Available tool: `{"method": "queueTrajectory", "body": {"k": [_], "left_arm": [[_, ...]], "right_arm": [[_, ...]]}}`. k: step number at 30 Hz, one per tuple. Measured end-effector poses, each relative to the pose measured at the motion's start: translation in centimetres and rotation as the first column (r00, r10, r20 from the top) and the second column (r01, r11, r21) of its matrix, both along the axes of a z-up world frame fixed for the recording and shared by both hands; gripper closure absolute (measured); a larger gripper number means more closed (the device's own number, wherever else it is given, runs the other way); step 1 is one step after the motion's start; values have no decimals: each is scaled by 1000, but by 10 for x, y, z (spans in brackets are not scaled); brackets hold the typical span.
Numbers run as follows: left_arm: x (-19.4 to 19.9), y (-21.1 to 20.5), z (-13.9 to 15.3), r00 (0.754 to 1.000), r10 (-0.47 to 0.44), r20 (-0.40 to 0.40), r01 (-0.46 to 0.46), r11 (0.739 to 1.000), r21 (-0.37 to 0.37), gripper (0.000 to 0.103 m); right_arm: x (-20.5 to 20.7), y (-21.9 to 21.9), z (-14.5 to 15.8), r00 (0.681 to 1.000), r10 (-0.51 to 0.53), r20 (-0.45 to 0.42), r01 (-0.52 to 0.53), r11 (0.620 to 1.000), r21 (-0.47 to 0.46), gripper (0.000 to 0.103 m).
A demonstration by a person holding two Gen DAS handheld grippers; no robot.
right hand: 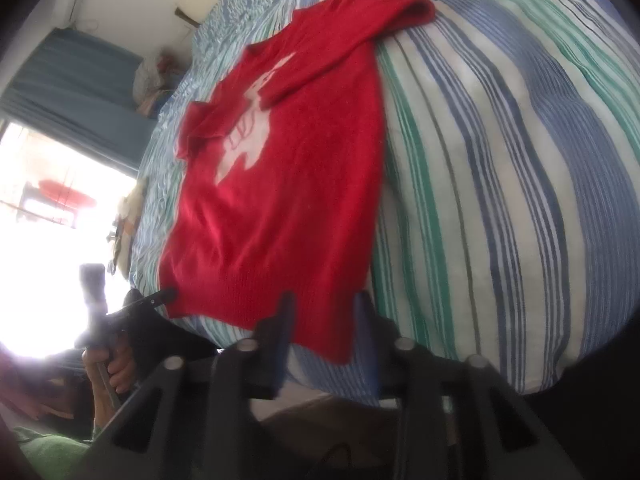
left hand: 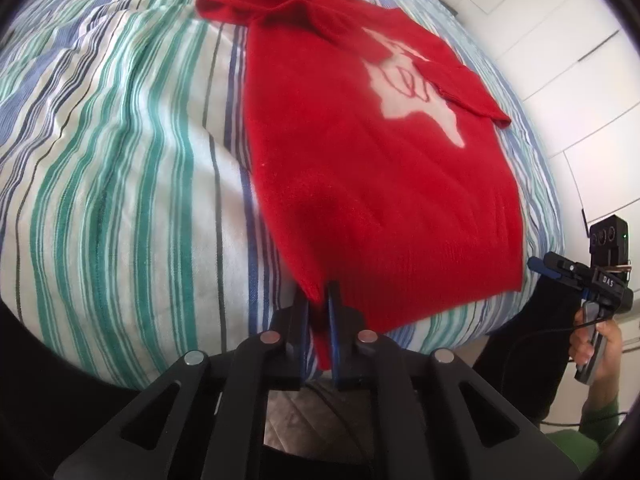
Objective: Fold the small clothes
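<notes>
My left tongs (left hand: pixel 318 300) pinch the red sweater's (left hand: pixel 360 168) hem corner; right tongs (right hand: pixel 324 312) stand apart, straddling the other corner on the striped bedding (left hand: pixel 120 200).

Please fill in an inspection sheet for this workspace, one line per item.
Surface: striped bedspread in green, blue and white, wrinkled.
Job's things: red sweater lying flat, white design facing up, both sleeves folded in over the chest.
Clutter: nothing seen on the bed near the sweater.
Grippers: left hand-held gripper nearly closed on the sweater's bottom corner; right hand-held gripper straddles the opposite bottom corner, jaws apart, not pressing.
Cables: a thin black cable runs from the right hand-held gripper's handle.
Surroundings: white cupboard doors on one side; bright window with blue curtain on the other.
</notes>
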State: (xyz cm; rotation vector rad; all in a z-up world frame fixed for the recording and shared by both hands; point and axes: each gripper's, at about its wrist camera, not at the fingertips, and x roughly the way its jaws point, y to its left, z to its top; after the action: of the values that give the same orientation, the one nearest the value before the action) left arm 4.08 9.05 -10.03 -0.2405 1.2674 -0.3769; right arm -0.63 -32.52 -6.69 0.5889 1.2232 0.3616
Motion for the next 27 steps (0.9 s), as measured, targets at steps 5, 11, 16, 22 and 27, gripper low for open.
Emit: {"method": "queueTrajectory", "body": {"k": [5,11,16,22,27], "left_arm": [[0,1,-5,999,32,-4,-32,993,-117,59],[0,-4,-12,999,25,-24,-26,999,-37,101],[-12,16,4,997,70,-30,-68,996,55,102],[-13,6,-8,996,75,-39,-68,985,160,102],[-9,-5,-22,996,83,-31,-73,965,251,102]], "right_arm": [[-5,-20,-14,996,-87,11,84,982,171,36],[-3,8,-47,993,95,-70,-86,988,128,98],[-12,6,-12,992,116,-56,-123,983,-136,99],[-24,10,-19,981,150,-120,-176,952,-249,99],[-21,3,-40,986,78,-144,-110,968,-227,100]]}}
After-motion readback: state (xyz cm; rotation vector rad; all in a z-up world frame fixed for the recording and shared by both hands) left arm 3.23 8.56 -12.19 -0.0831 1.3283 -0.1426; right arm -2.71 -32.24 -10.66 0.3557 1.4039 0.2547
